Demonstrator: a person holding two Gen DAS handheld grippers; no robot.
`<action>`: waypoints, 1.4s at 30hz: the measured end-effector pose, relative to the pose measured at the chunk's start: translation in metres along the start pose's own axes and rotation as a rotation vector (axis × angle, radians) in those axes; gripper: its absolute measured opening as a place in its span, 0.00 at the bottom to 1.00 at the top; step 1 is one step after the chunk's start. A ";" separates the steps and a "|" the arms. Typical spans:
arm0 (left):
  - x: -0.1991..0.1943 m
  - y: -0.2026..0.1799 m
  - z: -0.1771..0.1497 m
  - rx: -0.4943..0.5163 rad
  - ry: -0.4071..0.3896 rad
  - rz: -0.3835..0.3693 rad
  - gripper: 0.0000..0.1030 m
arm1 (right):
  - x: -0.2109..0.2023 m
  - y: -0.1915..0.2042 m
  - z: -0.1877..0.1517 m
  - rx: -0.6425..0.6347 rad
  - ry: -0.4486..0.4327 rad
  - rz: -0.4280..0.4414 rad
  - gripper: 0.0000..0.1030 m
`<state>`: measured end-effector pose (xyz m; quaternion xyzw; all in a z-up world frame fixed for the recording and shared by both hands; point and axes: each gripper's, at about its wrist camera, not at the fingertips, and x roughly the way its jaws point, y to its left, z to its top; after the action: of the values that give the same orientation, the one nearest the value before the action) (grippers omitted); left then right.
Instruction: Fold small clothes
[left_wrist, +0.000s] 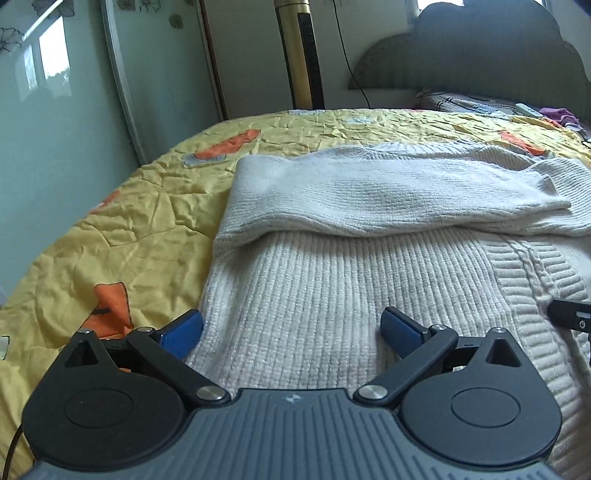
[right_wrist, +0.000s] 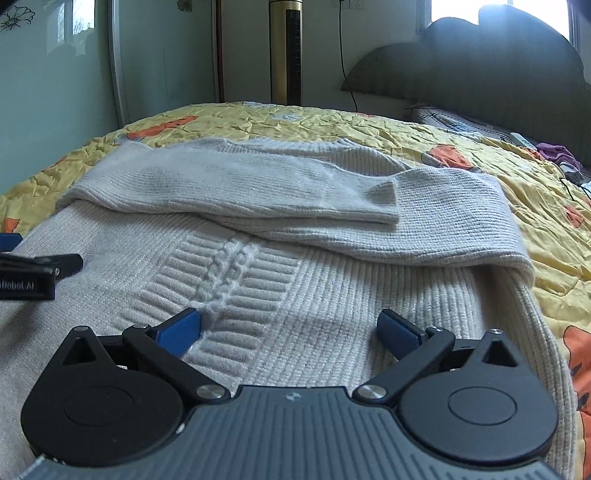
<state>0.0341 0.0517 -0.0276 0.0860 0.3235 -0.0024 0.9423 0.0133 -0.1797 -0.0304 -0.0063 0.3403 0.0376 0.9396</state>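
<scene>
Crinkled yellow quilted bed (left_wrist: 129, 221) under a cream ribbed knit sweater (left_wrist: 332, 295), sleeves folded across.
Left gripper (left_wrist: 291, 332) and right gripper (right_wrist: 290, 330): blue-padded fingers spread wide, pinching nothing.

Soft daylight is coming from a window (right_wrist: 498, 14) far ahead of the right gripper, blowing out to white glare and leaving the headboard (right_wrist: 480, 70) dark. Fisheye distortion is bending both views at the edges; black corners are vignetting. Faint shadows are lying under the blue fingertips (right_wrist: 397, 334)
</scene>
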 end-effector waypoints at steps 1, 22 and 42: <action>-0.001 -0.001 -0.001 0.004 -0.005 0.008 1.00 | 0.000 0.000 0.000 0.000 0.000 0.000 1.00; -0.031 0.000 -0.027 -0.060 0.006 -0.032 1.00 | -0.026 0.005 -0.020 0.030 -0.008 -0.040 1.00; -0.071 0.018 -0.052 0.027 0.054 -0.181 1.00 | -0.049 0.014 -0.036 0.010 -0.024 -0.065 1.00</action>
<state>-0.0530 0.0742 -0.0221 0.0690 0.3553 -0.0895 0.9279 -0.0489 -0.1706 -0.0266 -0.0120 0.3289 0.0053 0.9443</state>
